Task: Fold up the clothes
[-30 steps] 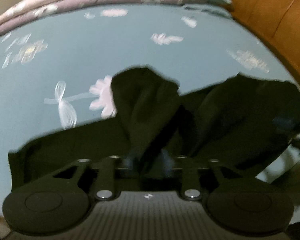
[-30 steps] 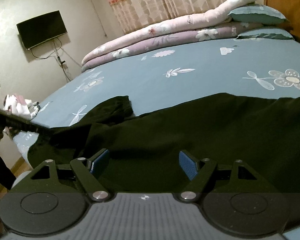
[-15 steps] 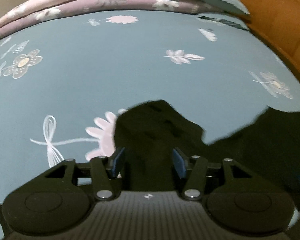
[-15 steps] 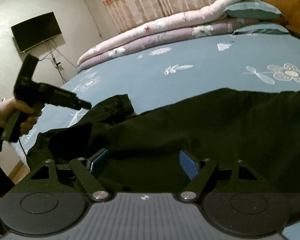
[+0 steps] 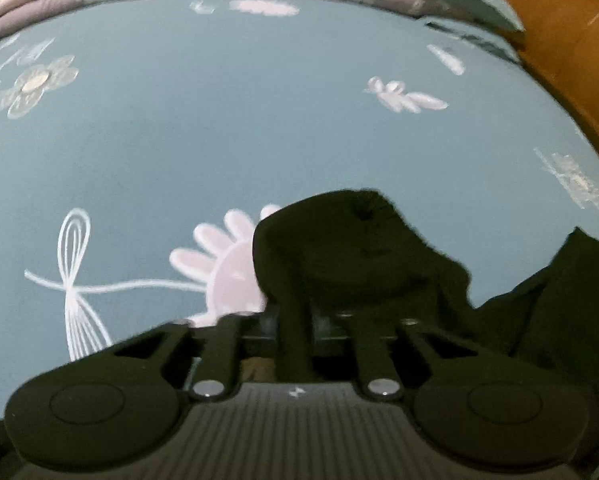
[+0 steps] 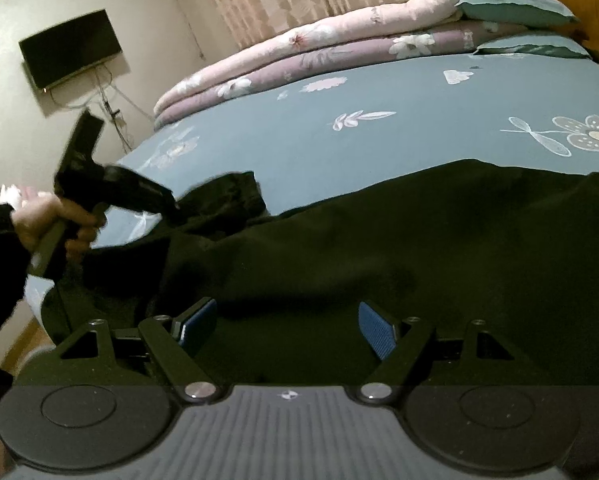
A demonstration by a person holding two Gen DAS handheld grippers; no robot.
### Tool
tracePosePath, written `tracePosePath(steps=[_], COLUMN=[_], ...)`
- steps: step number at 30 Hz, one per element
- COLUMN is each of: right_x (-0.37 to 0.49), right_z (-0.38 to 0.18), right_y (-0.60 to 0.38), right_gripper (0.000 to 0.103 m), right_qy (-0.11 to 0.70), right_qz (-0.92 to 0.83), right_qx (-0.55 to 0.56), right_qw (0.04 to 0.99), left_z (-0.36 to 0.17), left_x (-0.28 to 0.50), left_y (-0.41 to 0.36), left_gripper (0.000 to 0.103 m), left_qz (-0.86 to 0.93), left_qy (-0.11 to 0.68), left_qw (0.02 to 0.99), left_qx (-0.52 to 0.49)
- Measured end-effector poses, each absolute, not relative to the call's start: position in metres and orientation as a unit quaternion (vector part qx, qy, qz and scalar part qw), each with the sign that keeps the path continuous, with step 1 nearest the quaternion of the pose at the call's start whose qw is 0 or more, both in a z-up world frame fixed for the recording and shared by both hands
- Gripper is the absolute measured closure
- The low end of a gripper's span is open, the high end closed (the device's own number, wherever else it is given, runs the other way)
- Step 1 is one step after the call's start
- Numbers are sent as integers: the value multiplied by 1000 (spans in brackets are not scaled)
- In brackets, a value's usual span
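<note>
A black garment [image 6: 379, 264] is spread on the blue bed [image 6: 379, 92], its bulk lying near the bed's front edge under the right tongs [image 6: 287, 320]; one end, probably a sleeve or cuff [image 5: 355, 252], is bunched up at the garment's left side beside a pink flower print [image 5: 227, 264].

The left tongs [image 5: 299, 320] are closing, with a narrow strip of that black cloth drawn down between the fingers. The pads themselves are hidden by the fabric, so the depth of the bite cannot be told. The right tongs stand wide apart above the garment, with nothing between the blue pads [image 6: 373, 330].

The chief risk is judged to lie in the left grip: only a thin ridge seems to be caught, and it could slip out once the cloth is lifted or pulled across. If several layers have been pinched together, the fold would be dragged crooked and bunched. With the right tongs not gripping, the body of the garment is left unanchored and could be hauled along the sheet, perhaps over the near edge of the bed.
</note>
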State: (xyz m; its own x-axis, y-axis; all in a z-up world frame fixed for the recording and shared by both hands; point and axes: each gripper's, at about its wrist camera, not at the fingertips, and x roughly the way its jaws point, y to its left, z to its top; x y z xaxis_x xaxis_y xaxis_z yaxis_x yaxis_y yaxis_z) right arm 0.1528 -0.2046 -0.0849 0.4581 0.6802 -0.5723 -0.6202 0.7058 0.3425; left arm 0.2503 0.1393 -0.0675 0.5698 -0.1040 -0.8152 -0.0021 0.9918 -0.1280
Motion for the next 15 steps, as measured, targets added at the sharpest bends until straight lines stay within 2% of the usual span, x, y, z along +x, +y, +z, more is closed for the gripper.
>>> tracePosePath(steps=[1,9,15], right_x=[153,153,156], right_z=[-86,-86,-88], right_y=[-203,-205,-204], right_gripper=[21,21,21], right_qy=[354,350,354], right_qz=[378,376,376], right_qx=[35,42,51], right_qw=[855,857,855], left_z=[-64,-20,-11], left_x=[248,211,190], left_y=[138,145,155], left_gripper=[98,99,99], left_qz=[-31,-58,-47], left_qy=[455,393,396], left_qw=[889,915,915], left_qx=[-51,-65,-59])
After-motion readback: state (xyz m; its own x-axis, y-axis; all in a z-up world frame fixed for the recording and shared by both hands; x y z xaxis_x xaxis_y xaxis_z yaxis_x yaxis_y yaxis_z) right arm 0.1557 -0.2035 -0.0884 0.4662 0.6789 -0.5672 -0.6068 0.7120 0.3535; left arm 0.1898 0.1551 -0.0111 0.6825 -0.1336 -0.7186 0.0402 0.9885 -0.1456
